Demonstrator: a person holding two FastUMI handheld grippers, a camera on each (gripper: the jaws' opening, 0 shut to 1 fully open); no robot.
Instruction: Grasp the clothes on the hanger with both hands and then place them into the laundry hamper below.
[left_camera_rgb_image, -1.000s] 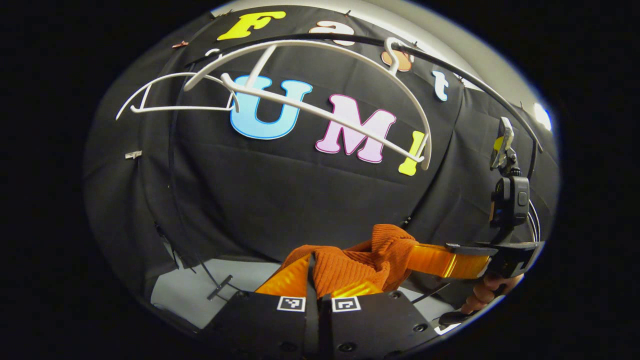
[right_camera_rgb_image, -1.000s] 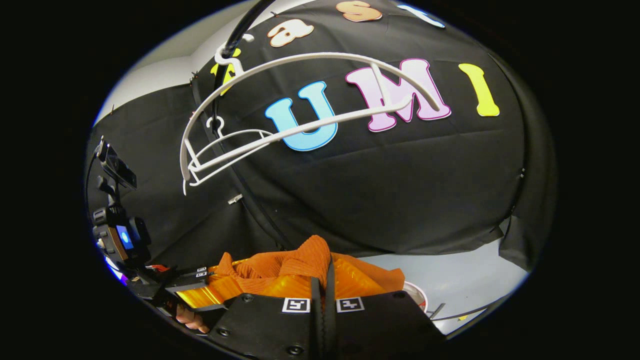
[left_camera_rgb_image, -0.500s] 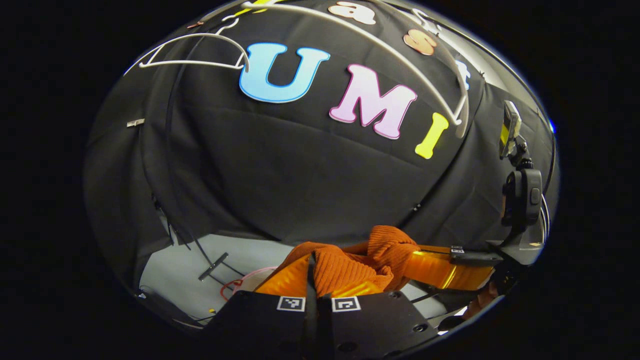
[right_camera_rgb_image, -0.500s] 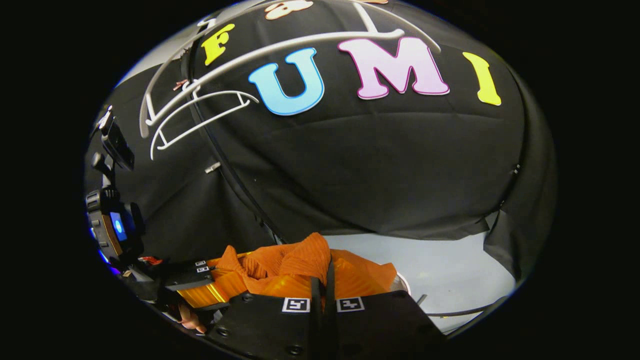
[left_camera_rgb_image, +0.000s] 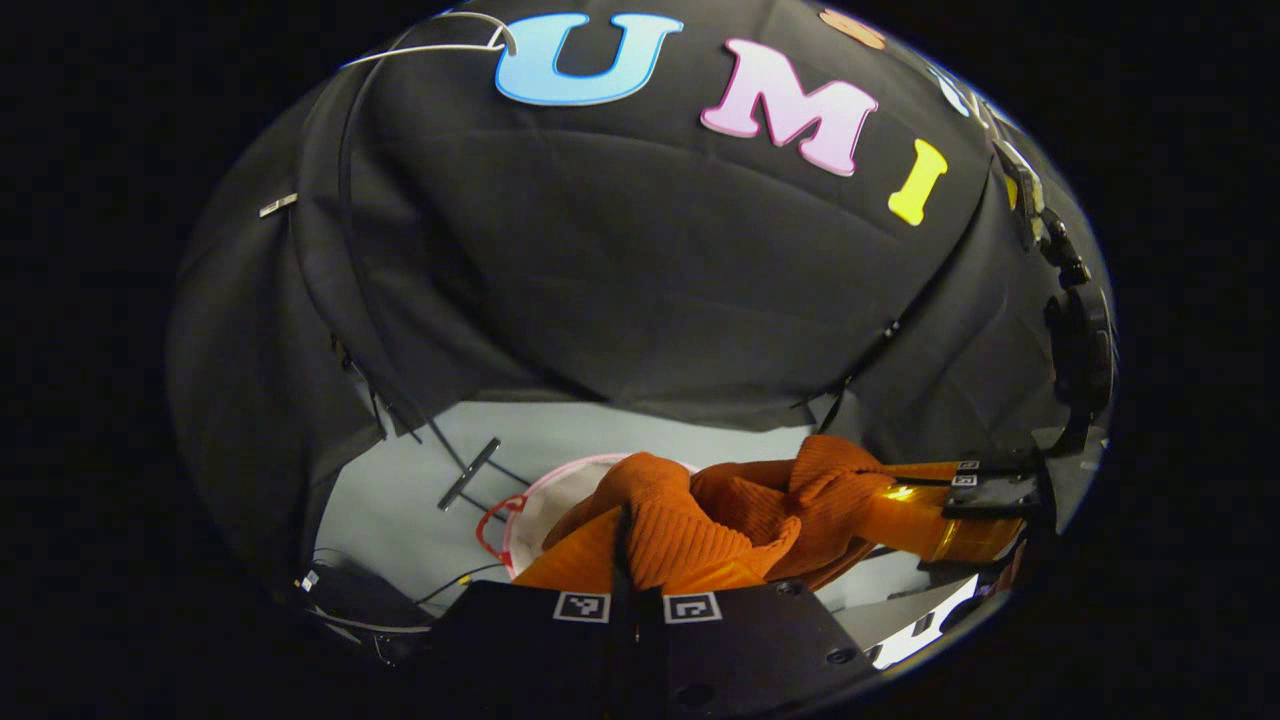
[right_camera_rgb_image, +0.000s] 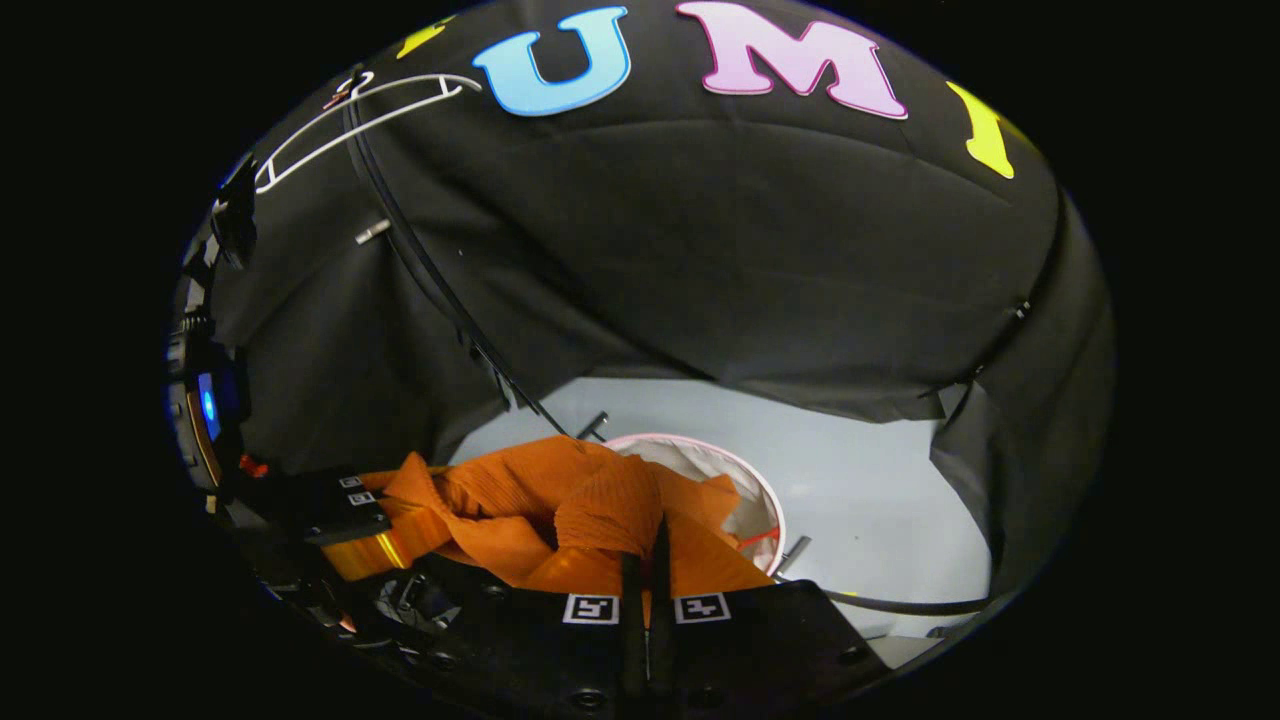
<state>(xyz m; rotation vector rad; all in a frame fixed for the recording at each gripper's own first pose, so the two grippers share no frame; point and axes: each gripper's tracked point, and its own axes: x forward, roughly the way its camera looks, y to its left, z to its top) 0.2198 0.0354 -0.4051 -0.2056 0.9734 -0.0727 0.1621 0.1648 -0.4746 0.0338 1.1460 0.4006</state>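
Both grippers, left (left_camera_rgb_image: 628, 560) and right (right_camera_rgb_image: 645, 560), have jaws clamped on the sweater (left_camera_rgb_image: 700, 510), bunched between them above the hamper (right_camera_rgb_image: 740, 480). Risk: uneven release drapes cloth over the rim.

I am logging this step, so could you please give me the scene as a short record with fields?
garment: orange knit, bunched, off the hanger, held between both grippers
left gripper: shut on the garment
right gripper: shut on the garment
hamper: white, on the floor, open, just beyond the garment
hanger: white, bare, high on the rail
stage: garment over the hamper, not yet released
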